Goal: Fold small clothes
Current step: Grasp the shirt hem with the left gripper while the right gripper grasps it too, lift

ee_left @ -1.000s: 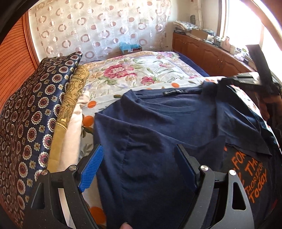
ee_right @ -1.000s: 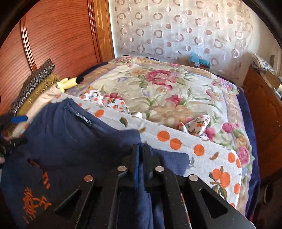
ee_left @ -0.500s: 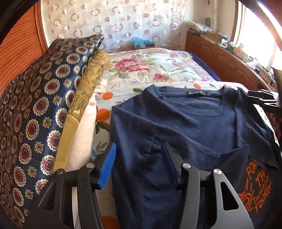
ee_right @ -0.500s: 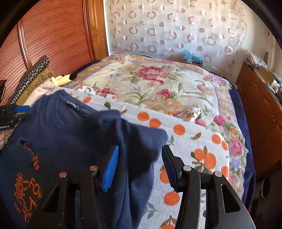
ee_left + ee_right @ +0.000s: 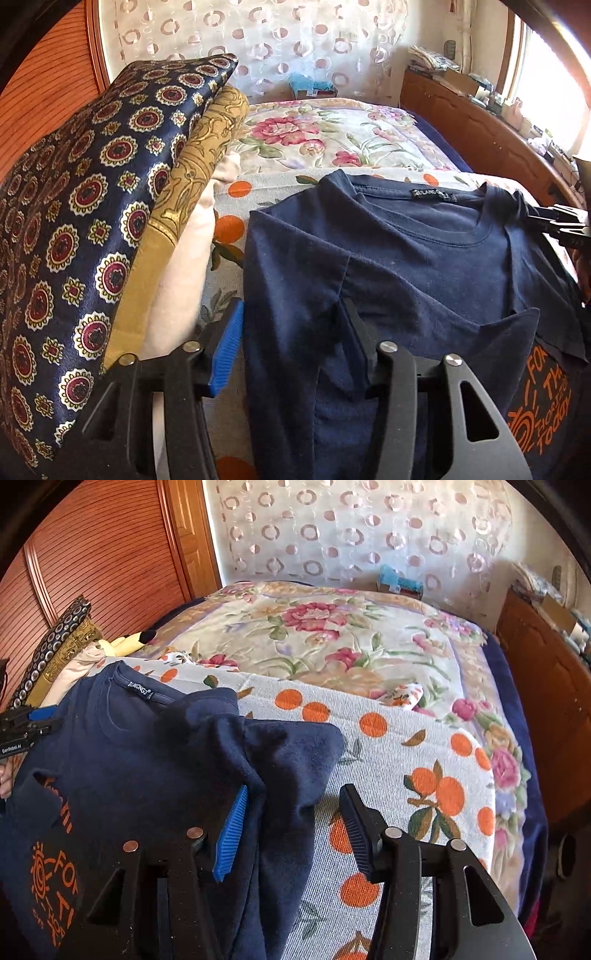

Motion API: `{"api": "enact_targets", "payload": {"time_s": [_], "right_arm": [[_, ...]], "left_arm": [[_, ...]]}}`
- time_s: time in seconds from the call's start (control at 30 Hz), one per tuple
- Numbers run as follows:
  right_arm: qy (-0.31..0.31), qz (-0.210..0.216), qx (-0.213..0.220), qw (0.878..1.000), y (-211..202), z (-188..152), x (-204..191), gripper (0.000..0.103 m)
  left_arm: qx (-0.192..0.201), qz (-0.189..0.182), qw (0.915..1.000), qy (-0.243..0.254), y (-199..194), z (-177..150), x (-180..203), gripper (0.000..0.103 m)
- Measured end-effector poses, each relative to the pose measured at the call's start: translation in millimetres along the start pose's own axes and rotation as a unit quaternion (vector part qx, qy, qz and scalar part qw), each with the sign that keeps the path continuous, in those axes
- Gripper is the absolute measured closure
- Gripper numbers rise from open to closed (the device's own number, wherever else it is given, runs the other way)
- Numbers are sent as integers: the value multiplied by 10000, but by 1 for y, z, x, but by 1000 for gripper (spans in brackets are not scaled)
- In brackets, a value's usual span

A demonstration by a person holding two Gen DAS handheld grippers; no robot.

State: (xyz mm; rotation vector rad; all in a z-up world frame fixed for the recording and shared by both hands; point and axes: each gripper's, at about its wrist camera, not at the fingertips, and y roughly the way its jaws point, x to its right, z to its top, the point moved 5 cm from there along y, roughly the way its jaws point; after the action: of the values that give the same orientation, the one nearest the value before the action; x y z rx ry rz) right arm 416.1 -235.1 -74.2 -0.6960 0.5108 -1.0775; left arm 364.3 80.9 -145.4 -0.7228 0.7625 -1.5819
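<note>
A navy T-shirt [image 5: 424,266] with orange print lies face-down-folded on an orange-dotted cloth [image 5: 424,775] on the bed. My left gripper [image 5: 291,306] hovers low over the shirt's left sleeve [image 5: 295,258]; its jaws are closing with the sleeve fabric between them, and the pads do not press it. My right gripper [image 5: 294,790] stands open over the other sleeve [image 5: 288,746], which lies loose and rumpled between the fingers. Each gripper shows at the edge of the other's view: the right gripper [image 5: 561,225] and the left gripper [image 5: 26,723].
A blue patterned pillow [image 5: 74,203] and a gold one [image 5: 199,147] lean close on the left of the shirt. A floral bedspread [image 5: 332,136] covers the bed behind. A wooden cabinet [image 5: 480,125] runs along the right, a wardrobe [image 5: 92,554] along the left.
My right gripper opened and let go of the sleeve, which dropped onto the shirt. My left gripper narrowed and sank closer to the left sleeve.
</note>
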Motion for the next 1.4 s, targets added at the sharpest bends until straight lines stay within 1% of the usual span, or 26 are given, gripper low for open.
{"api": "enact_targets", "payload": {"time_s": [0.23,0.27,0.33,0.37,0.4,0.43,0.5,0.53,0.67,0.83,0.97,1.2,1.33,1.4], "right_arm": [[3,25,-8,10000,2,4,-2,48],[-17,44,-8,10000,2,4,-3,48],[-70,89,-16,9999,3,4,-6,49],[-94,121,-12,9999,4,4,-6,56],[-145,169,-11,9998,4,4,-9,65],[-181,205,-23,9996,4,4,-12,69],[-252,249,-51,9994,4,3,-15,86],[-279,292,-87,9991,3,3,-15,89],[-328,350,-71,9988,-3,1,-18,91],[-286,445,187,9984,-25,-3,-23,92],[-418,451,416,9972,-55,-15,-38,93],[-512,343,693,9957,-110,-50,-57,93],[-479,271,835,9950,-140,-75,-65,94],[-458,253,897,9946,-157,-91,-68,94]], "left_arm": [[17,-103,9999,-7,-5,-2,1,72],[16,-138,9999,12,-5,-1,2,77],[10,-196,9998,25,-5,0,4,84],[15,-186,9998,49,-6,0,6,87],[36,-166,9998,81,-7,0,7,89],[56,-175,9998,100,-8,0,8,91],[119,-194,9997,113,-11,1,8,94],[162,-194,9996,123,-15,3,8,95],[375,-235,9987,254,-33,4,14,95],[608,-342,9970,350,-58,2,22,96],[820,-442,9949,392,-86,-3,28,96],[1103,-559,9912,472,-139,-32,29,96],[1277,-609,9888,465,-168,-53,30,96],[1335,-646,9878,485,-183,-69,32,96]]}}
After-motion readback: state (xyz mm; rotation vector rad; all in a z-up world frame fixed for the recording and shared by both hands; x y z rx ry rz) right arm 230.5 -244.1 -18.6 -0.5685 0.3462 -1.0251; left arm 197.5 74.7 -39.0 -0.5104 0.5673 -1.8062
